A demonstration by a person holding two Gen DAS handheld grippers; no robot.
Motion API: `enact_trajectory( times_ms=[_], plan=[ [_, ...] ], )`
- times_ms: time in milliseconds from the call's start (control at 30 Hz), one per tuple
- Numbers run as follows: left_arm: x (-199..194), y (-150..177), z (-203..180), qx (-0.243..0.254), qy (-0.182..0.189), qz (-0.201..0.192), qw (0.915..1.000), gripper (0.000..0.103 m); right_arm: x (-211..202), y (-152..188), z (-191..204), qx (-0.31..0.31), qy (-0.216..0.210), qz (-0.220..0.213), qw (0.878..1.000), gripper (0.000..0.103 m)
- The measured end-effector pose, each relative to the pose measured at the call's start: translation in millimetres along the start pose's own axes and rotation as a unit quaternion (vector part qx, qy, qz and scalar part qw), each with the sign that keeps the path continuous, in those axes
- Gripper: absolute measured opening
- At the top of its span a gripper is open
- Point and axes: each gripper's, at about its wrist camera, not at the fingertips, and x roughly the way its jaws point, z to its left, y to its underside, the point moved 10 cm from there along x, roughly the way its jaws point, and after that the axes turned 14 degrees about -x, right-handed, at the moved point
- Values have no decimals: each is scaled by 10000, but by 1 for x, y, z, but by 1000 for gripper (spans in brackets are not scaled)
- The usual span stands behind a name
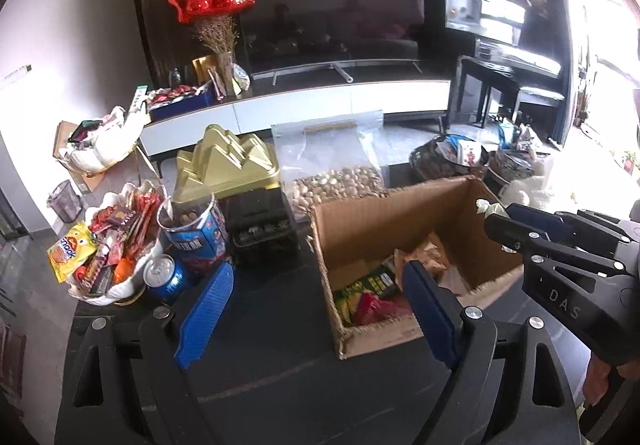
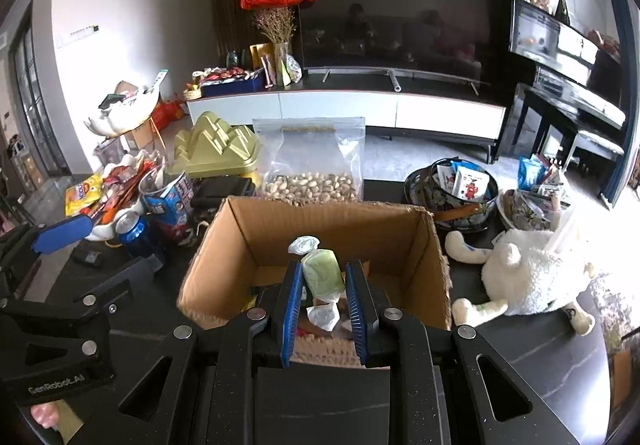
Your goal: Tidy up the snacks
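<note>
An open cardboard box [image 2: 434, 249] [image 1: 384, 213] stands on the dark table, with several snack packs [image 1: 368, 293] inside. My right gripper [image 2: 323, 273] is shut on a green wrapped candy [image 2: 322, 271] with white twisted ends, held above the box's near side. It shows in the left wrist view [image 1: 490, 213] over the box's right rim. My left gripper [image 1: 316, 285] is open and empty, just left of the box's front corner. It shows at the left edge of the right wrist view [image 2: 60, 233].
A white dish of snack packets [image 1: 108, 245], a blue can [image 1: 166, 277], a blue tub [image 1: 196, 229], a gold tin [image 1: 228, 161] and a bag of nuts [image 2: 312, 181] lie left and behind the box. Patterned bowls [image 2: 452, 197] and a plush sheep [image 2: 532, 273] are at right.
</note>
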Motion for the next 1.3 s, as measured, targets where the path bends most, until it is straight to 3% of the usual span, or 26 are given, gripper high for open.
enact_trajectory(
  times_ms=[200,267,400,567,833,1033,1300],
  plan=[
    [9,-7,11,-153,-73,-7,9999,88,14,-11,3,28,-17,85,10000,26],
    [11,-8,16,-158,-146,-40,9998,88,14,-10,3,33,97,136,9999,49],
    [7,-4,23,-136,-263,-116,9995,89,11,-3,5,-128,300,237,9992,54],
    [-8,4,20,-75,-222,-184,9996,90,-2,9,9,-125,285,250,9992,69],
    [-51,17,15,2,-233,-592,9980,102,-44,24,8,27,444,-87,9990,80],
    [-87,34,17,-37,-181,-855,9962,103,-85,39,8,-2,803,-437,9958,86],
    [-129,65,19,-67,-172,-1152,9932,103,-132,66,25,5,875,-885,9922,91]
  ],
)
